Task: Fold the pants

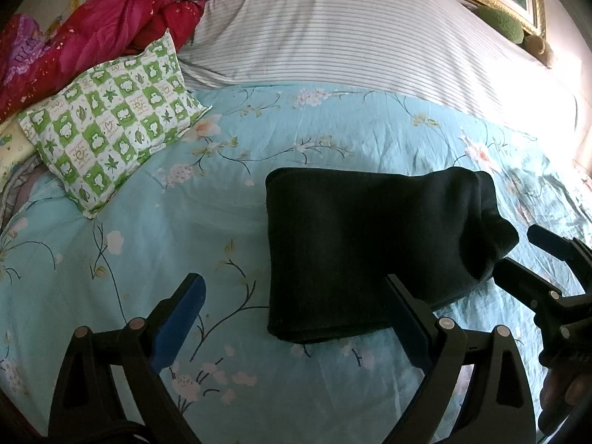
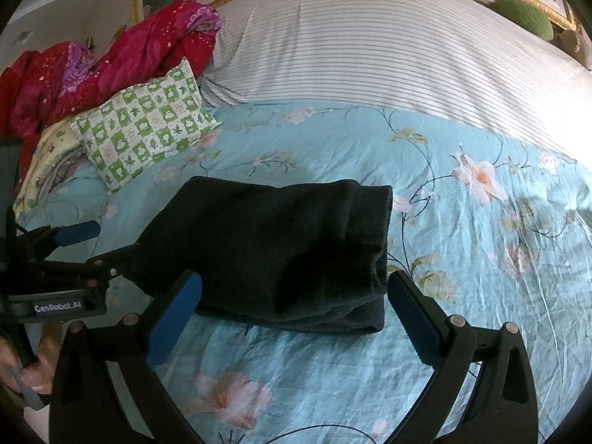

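Lying folded at the frame centre on the floral bed point(image 1: 148, 222), the dark pants point(image 1: 362, 251) sit between the wide-spread left gripper point(image 1: 296, 318) and the wide-spread right gripper point(image 2: 292, 314), neither holding anything.

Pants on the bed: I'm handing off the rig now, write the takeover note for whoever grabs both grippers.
Left gripper: open, holding nothing, at the pants' near left edge.
Right gripper: open, holding nothing, at the near right edge.
Pants: dark, already folded into a compact stack, lying on the blue floral bedspread. Green checked pillow sits apart, to the left.
Done: the main folds, by the look of it.
Left: the right end looks bunched and uneven; probably square it up, or add one more fold if a smaller bundle is wanted.
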Action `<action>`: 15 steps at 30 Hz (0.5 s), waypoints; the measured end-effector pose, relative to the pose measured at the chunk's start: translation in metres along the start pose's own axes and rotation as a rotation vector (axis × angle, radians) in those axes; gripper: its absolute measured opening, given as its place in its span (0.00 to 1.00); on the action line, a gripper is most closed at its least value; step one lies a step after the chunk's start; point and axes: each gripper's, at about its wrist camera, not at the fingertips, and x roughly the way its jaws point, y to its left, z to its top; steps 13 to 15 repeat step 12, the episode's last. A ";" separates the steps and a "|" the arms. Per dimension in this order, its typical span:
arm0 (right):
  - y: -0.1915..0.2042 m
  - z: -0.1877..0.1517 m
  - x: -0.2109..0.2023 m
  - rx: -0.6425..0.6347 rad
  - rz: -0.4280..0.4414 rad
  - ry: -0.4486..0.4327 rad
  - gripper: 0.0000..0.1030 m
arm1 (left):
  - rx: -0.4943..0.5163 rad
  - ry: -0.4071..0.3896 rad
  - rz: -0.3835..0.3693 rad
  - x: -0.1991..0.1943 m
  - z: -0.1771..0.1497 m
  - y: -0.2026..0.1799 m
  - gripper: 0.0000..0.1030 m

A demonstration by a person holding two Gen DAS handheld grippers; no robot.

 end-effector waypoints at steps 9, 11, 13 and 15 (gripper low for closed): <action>-0.007 -0.002 -0.003 0.020 0.010 0.002 0.98 | 0.008 0.005 0.011 0.000 0.004 -0.005 0.92; -0.007 -0.002 -0.004 0.023 0.012 -0.001 0.98 | 0.010 0.004 0.015 0.000 0.005 -0.007 0.92; -0.007 -0.002 -0.005 0.022 0.013 -0.002 0.98 | 0.007 0.005 0.023 0.000 0.006 -0.008 0.92; -0.007 -0.002 -0.005 0.022 0.013 -0.002 0.98 | 0.007 0.005 0.023 0.000 0.006 -0.008 0.92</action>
